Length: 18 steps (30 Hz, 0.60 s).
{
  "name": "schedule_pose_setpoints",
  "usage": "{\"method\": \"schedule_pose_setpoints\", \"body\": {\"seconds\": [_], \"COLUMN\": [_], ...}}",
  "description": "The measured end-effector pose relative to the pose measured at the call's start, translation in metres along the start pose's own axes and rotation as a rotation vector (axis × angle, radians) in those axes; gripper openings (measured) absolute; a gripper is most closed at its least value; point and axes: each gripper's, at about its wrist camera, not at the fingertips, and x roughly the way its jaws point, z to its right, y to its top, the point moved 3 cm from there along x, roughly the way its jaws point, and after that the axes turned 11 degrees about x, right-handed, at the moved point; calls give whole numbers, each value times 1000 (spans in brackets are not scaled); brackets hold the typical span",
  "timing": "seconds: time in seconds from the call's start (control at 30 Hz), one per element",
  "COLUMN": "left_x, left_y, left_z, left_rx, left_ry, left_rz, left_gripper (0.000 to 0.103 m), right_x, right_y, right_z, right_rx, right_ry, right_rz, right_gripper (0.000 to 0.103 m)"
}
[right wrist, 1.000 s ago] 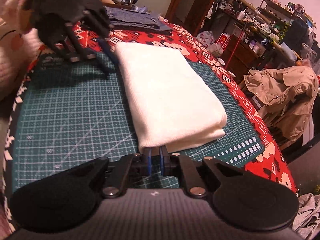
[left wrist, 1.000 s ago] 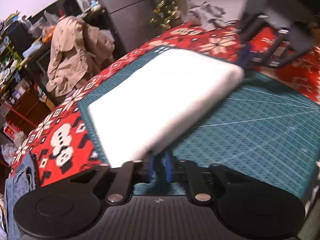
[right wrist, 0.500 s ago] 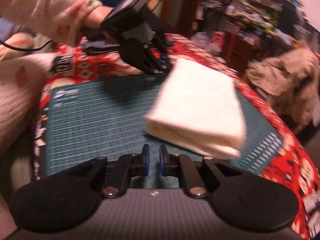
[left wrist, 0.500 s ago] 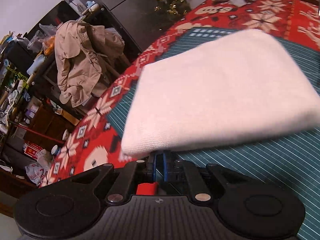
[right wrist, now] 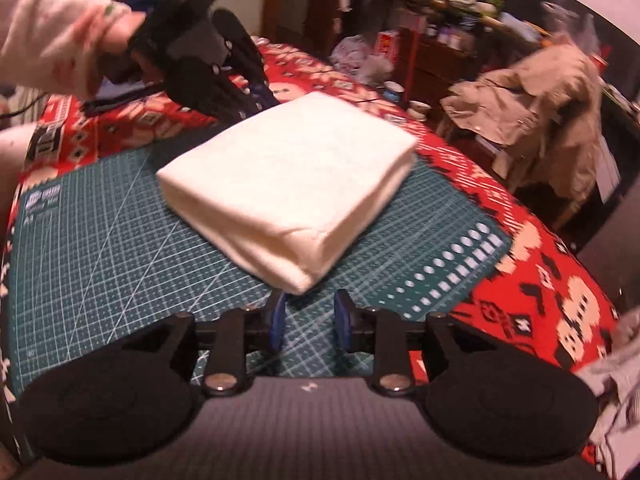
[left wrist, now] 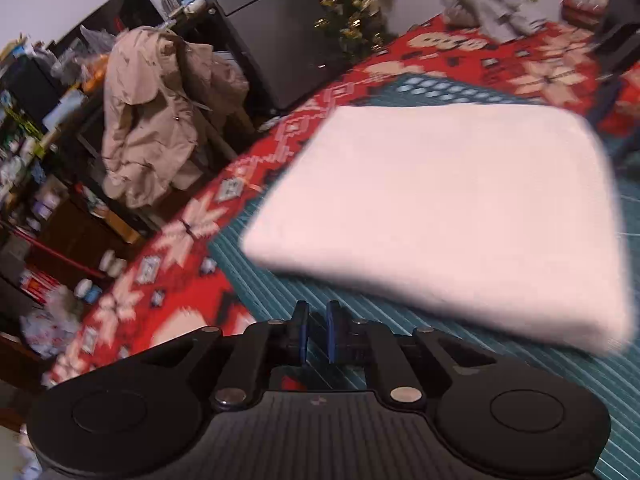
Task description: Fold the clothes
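A thick, cream-white garment folded into a neat rectangular bundle (right wrist: pixel 286 200) lies on a dark green cutting mat printed with a white grid (right wrist: pixel 104 248). The mat rests on a table covered by a red cloth with white and black knitted-style patterns (right wrist: pixel 560 304).

In the right wrist view, the right gripper (right wrist: pixel 308 322) sits low over the mat just in front of the bundle's nearest corner. Its blue-padded fingers (right wrist: pixel 277 324) stand moderately apart with only the mat's grid visible between them; the left-hand pad is just beside the corner of the fabric, and whether it touches cannot be told.

The left gripper (left wrist: pixel 315 332) faces the bundle's opposite side. Its blue fingers (left wrist: pixel 303 334) are drawn to a narrow gap with nothing caught between them, and the blurred edge of the white bundle (left wrist: pixel 452 216) is a little ahead of the tips, apart from them. From the right wrist view the same black left gripper (right wrist: pixel 224 80) appears at the far edge of the bundle, held by a hand in a pale pink sleeve (right wrist: pixel 52 36).

A beige jacket draped over a chair (left wrist: pixel 156 116) stands beyond the table's edge, beside cluttered shelves (left wrist: pixel 28 128). A grey crumpled garment (left wrist: pixel 488 4) lies at the far end of the red cloth.
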Motion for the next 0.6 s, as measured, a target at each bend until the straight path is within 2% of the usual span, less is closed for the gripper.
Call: {"method": "schedule_pose_setpoints", "body": {"seconds": [0.1, 0.17, 0.2, 0.23, 0.27, 0.43, 0.6], "left_x": [-20, -32, -37, -41, -45, -59, -77], "left_y": [-7, -9, -9, -9, -9, -22, -33], "left_z": [23, 39, 47, 54, 61, 72, 77], "left_rx": [-28, -34, -37, -41, -43, -49, -78], "left_ry": [-71, -106, -120, -133, -141, -105, -117], "left_rz": [38, 64, 76, 87, 95, 92, 112], "left_gripper": [12, 16, 17, 17, 17, 14, 11], "right_x": [5, 8, 7, 7, 6, -5, -17], "right_y": [1, 3, 4, 4, 5, 4, -7], "right_z": [-5, -7, -10, -12, -15, -45, -84], "right_rx": [12, 33, 32, 32, 32, 51, 114], "right_ry": [0, -1, -7, -13, -20, -47, -90], "right_rz": [13, 20, 18, 16, 14, 11, 20], "right_gripper": [29, 23, 14, 10, 9, 6, 5]}}
